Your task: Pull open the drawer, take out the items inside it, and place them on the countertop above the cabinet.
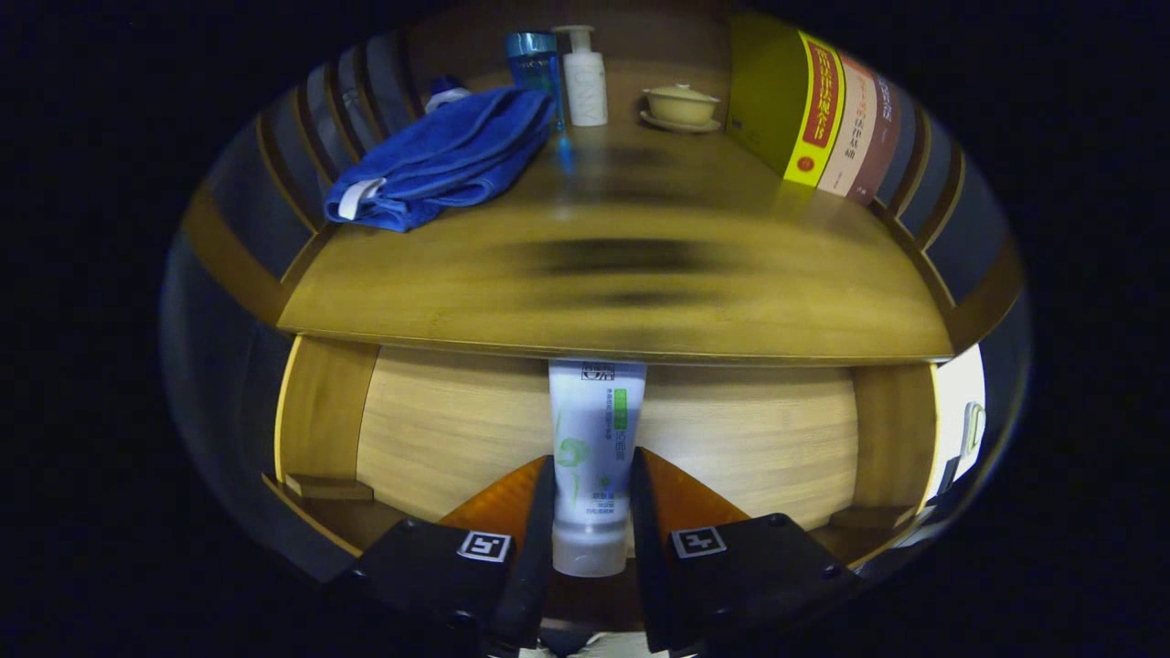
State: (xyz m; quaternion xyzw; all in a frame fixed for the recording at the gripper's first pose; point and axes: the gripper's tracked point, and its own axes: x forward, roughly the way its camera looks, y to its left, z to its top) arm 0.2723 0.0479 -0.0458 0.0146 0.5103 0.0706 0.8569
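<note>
**Tube held over the open drawer**

The gripper (592, 498) clamps a white tube (594, 429) between both fingers, over the open drawer (439, 429). Beyond, on the countertop (622, 265): blue towel (439, 160) at 11 o'clock, pump bottle (585, 78) at 12, books (823, 119) at 1.

A tube (592, 439) sat clamped between the tongs (592, 498) before the surface (622, 274); a towel (448, 155) lay left, books (836, 119) right.

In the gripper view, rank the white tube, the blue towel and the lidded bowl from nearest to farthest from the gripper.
1. White tube: clamped between the fingers of the gripper, over the open drawer.
2. Blue towel: on the countertop, beyond the fingers to the left.
3. Lidded bowl: at the countertop's back, beside the books.
</note>
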